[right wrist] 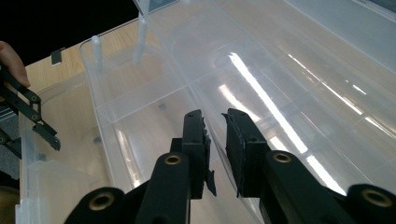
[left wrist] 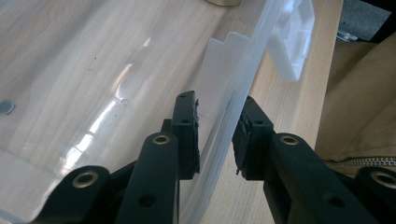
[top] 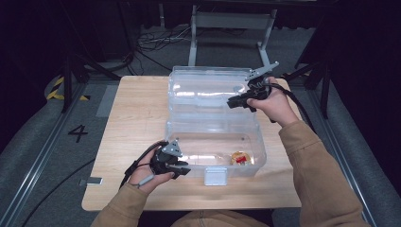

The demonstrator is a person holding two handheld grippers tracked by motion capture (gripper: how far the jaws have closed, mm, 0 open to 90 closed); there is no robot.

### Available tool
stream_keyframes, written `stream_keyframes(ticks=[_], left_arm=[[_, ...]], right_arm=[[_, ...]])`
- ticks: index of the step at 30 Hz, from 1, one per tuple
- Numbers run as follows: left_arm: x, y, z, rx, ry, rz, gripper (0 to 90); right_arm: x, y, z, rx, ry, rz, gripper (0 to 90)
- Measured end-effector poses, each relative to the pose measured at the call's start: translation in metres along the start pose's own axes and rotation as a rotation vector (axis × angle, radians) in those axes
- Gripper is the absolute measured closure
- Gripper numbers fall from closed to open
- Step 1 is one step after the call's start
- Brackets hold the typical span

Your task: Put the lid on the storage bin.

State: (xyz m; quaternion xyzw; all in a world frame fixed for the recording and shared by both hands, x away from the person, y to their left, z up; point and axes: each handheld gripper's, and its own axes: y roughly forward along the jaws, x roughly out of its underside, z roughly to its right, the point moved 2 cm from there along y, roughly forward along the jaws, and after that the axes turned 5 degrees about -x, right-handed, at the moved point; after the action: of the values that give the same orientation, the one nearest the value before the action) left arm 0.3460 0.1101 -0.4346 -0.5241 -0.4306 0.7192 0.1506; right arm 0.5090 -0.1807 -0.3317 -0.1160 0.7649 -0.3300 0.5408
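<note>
A clear plastic box [top: 259,142] stands on the wooden table [top: 137,118], and its lid [top: 203,90] is swung back behind it. My left gripper [top: 184,170] is at the box's front left corner. Its jaws [left wrist: 217,126] straddle the front wall [left wrist: 243,79], one pad inside and one outside, pressed on the plastic. My right gripper [top: 231,102] reaches in from the right onto the lid's right edge. Its jaws [right wrist: 215,128] are closed on the thin lid rim [right wrist: 212,140]. A small round yellow and red item [top: 240,157] lies inside the box at the front right.
A white latch [top: 215,176] hangs from the middle of the box's front wall, the same latch [left wrist: 294,42] lying past my left jaws. The table's front edge runs close behind my left hand. Cables and metal frame legs [top: 194,42] stand on the floor beyond the table.
</note>
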Motion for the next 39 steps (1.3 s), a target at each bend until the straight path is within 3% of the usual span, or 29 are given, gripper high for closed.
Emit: stream_keyframes(ticks=[39], left_arm=[[0.000, 0.000, 0.000, 0.001, -0.005, 0.002, 72.6]], right_arm=[[0.011, -0.017, -0.038, -0.041, -0.107, -0.016, 81.8]])
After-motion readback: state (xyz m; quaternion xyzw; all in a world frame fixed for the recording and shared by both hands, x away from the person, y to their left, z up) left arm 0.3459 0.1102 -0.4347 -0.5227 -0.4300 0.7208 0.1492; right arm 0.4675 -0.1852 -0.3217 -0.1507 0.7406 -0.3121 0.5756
